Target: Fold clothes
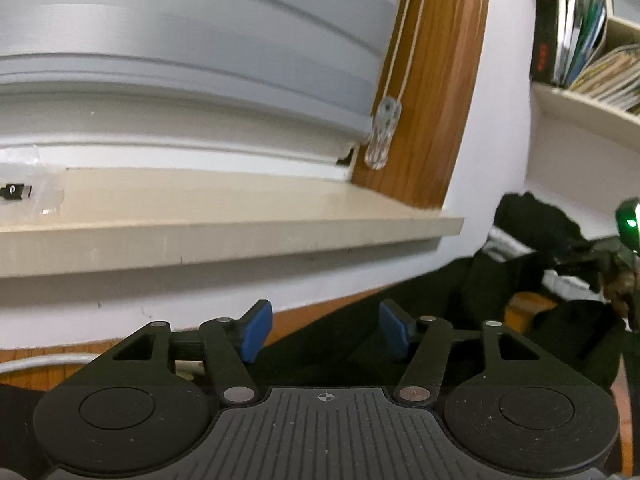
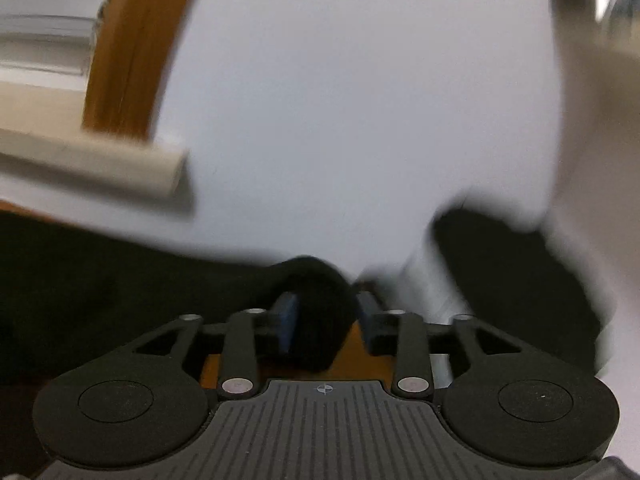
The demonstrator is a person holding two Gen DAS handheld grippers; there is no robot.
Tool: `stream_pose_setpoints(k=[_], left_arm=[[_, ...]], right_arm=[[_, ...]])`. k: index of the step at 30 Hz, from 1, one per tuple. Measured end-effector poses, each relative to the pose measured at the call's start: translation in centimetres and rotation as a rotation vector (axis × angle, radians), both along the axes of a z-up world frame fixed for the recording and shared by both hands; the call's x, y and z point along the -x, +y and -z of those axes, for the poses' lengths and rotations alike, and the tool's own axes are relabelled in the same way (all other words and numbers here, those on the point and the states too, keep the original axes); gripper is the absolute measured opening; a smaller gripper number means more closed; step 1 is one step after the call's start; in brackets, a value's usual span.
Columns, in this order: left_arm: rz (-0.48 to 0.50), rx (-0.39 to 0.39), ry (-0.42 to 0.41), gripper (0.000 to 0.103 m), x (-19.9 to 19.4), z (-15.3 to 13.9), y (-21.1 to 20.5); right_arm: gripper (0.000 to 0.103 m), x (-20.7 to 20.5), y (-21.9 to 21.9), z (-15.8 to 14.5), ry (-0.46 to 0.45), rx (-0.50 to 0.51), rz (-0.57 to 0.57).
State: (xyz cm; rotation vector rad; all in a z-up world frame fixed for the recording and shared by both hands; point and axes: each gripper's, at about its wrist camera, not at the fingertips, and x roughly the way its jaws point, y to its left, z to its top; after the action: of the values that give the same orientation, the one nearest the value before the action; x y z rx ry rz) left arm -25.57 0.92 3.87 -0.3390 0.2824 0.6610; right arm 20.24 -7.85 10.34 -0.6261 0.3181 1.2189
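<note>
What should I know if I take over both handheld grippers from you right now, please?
Left gripper: open, holding nothing, just above the black fabric garment.
Right gripper: closed on a bunched fold of that garment; the view is blurred.
The garment lies spread on the brown wooden table below the beige windowsill.
Done: no neat fold visible.
Left: grasp with the left gripper, then fold.
</note>
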Motion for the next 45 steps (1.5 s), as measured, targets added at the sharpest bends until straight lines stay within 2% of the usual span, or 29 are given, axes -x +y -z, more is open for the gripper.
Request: stream_pose_setpoints(k=[1, 2, 4, 9, 11, 17, 22, 24, 28, 30, 33, 35, 38, 40, 41, 45], left_arm=[[0.000, 0.003, 0.012, 0.065, -0.2, 0.2, 0.1], [-0.001, 0.003, 0.024, 0.065, -0.4, 0.4, 0.1], [0.006, -0.001, 0.051, 0.066, -0.7, 0.8, 0.0], [0.027, -0.043, 0.104, 0.070, -1.5, 1.2, -0.8], [0.034, -0.042, 0.128, 0.073, -2.0, 1.7, -1.0], [0.011, -0.046, 0.208, 0.074, -2.9, 2.2, -2.2], [-0.001, -0.036, 0.236, 0.074, -1.8, 2.4, -4.5], [0.006, -0.025, 0.244, 0.075, -1.3, 2.5, -5.6], [-0.032, -0.065, 0.307, 0.074, -1.2, 2.0, -7.0], [-0.070, -0.061, 0.323, 0.075, -0.5, 1.0, -7.2], [-0.137, -0.066, 0.299, 0.075, 2.8, -1.2, -7.4], [-0.200, -0.065, 0.301, 0.075, 6.2, -2.5, -7.6], [-0.299, -0.037, 0.322, 0.074, 12.5, -3.3, -7.5], [-0.377, 0.005, 0.332, 0.070, 16.8, -3.4, -7.2], [-0.418, 0.033, 0.333, 0.070, 18.8, -3.4, -6.8], [-0.542, 0.123, 0.348, 0.067, 24.7, -2.0, -4.8]], right_arm=[[0.047, -0.3, -0.4, 0.6, 0.061, -0.008, -0.012], [0.055, -0.1, -0.7, 1.2, 0.090, -0.008, -0.028], [0.063, 0.6, -0.6, 2.5, 0.114, 0.010, -0.076], [0.063, 2.1, -0.7, 5.7, 0.092, 0.096, -0.195], [0.064, 2.1, -1.5, 7.1, 0.097, 0.068, -0.219], [0.064, 1.7, -4.4, 8.2, 0.141, 0.025, -0.221], [0.064, 1.0, -7.2, 8.4, 0.174, 0.040, -0.188], [0.065, 1.2, -8.3, 8.2, 0.153, 0.077, -0.175], [0.068, 2.4, -9.0, 7.7, 0.024, 0.139, -0.165], [0.068, 3.0, -8.8, 7.1, -0.010, 0.085, -0.153], [0.069, 3.7, -8.6, 6.5, 0.032, -0.045, -0.166], [0.069, 4.2, -8.2, 7.0, 0.064, -0.098, -0.190], [0.069, 5.3, -6.8, 9.3, 0.002, -0.036, -0.227], [0.071, 5.6, -6.3, 10.0, -0.023, -0.011, -0.229], [0.075, 5.6, -6.1, 10.1, -0.024, -0.003, -0.231], [0.075, 5.1, -5.6, 10.3, 0.003, 0.007, -0.235]])
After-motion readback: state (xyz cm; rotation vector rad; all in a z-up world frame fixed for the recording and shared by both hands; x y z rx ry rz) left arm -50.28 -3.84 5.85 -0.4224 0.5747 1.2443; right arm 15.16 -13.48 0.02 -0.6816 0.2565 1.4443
